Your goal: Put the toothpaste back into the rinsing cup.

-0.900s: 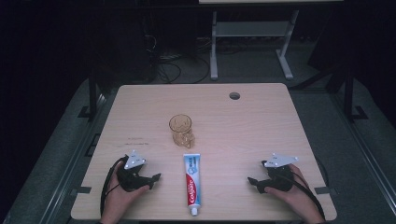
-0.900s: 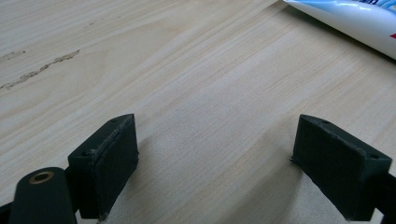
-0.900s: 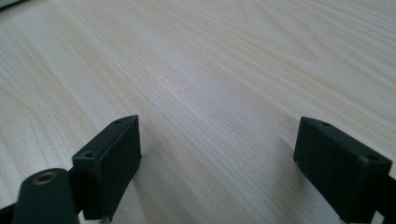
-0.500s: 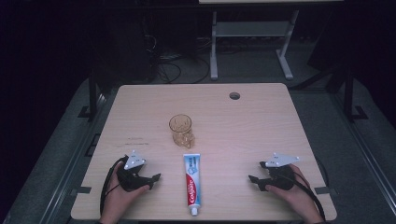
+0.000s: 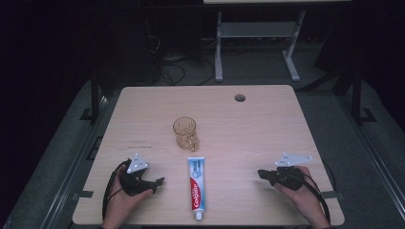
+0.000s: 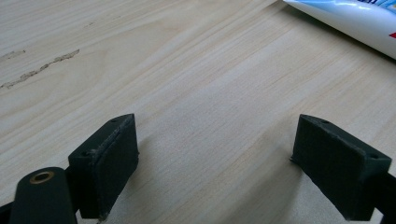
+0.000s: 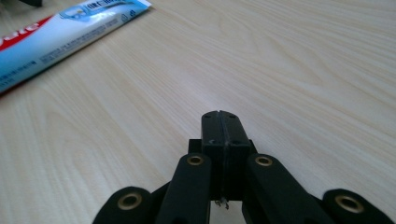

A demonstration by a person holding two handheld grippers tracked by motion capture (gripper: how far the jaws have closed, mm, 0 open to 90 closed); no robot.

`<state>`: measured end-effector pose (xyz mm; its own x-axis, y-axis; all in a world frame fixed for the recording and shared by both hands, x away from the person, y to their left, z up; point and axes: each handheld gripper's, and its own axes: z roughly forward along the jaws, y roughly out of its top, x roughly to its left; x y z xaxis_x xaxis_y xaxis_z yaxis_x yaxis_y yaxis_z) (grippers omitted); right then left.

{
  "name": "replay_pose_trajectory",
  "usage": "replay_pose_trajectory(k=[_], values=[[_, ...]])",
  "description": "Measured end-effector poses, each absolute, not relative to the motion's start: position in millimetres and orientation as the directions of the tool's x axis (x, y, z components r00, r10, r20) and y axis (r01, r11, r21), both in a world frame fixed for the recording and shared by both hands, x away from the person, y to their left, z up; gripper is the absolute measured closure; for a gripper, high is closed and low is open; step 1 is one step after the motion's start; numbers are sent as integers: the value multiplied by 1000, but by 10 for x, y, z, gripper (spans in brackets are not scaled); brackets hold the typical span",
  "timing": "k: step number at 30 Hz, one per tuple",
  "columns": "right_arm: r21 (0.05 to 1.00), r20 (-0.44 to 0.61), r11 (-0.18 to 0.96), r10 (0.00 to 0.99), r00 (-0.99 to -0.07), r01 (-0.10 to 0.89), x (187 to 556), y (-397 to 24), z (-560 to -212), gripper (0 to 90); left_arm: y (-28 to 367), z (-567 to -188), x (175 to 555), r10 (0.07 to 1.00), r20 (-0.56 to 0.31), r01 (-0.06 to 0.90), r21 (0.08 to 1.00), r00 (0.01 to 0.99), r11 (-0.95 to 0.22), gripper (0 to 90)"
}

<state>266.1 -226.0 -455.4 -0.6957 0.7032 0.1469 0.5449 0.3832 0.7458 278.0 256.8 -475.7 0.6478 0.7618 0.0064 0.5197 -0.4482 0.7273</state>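
The toothpaste tube [image 5: 197,188] lies flat on the table [image 5: 267,124], close to the middle of the near edge, with its cap toward that edge and its flat end toward the far edge. Just beyond the flat end stands a glass mug [image 5: 185,133], near the centre of the table and apart from the tube.

The left gripper [image 5: 155,183] rests near the near left corner, beside the tube and not touching it. Its jaws stand wide, with only bare wood between them; in the left gripper view the white end of the tube [image 6: 345,18] shows at the upper right, well ahead of the pads [image 6: 109,163].

The right gripper [image 5: 261,173] rests near the near right corner, well apart from the tube. Its jaws are pressed together and hold nothing. In the right gripper view the tube [image 7: 65,30] lies at the upper left.

Nothing stands between either gripper and the tube. A round cable hole [image 5: 239,98] is near the far edge.
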Motion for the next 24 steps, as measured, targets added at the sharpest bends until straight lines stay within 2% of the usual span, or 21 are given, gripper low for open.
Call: replay_pose_trajectory(k=[10, 24], values=[[736, 171, 388, 687, -706, 555, 2660, -2144, -4449, 899, 2571, -4754, 2779, 759, 8, 520, 724, 651, -454, 131], [766, 185, 384, 635, -750, 515, 2639, -1939, -4324, 899, 2570, -4755, 2778, 760, 6, 520, 725, 650, -451, 132]])
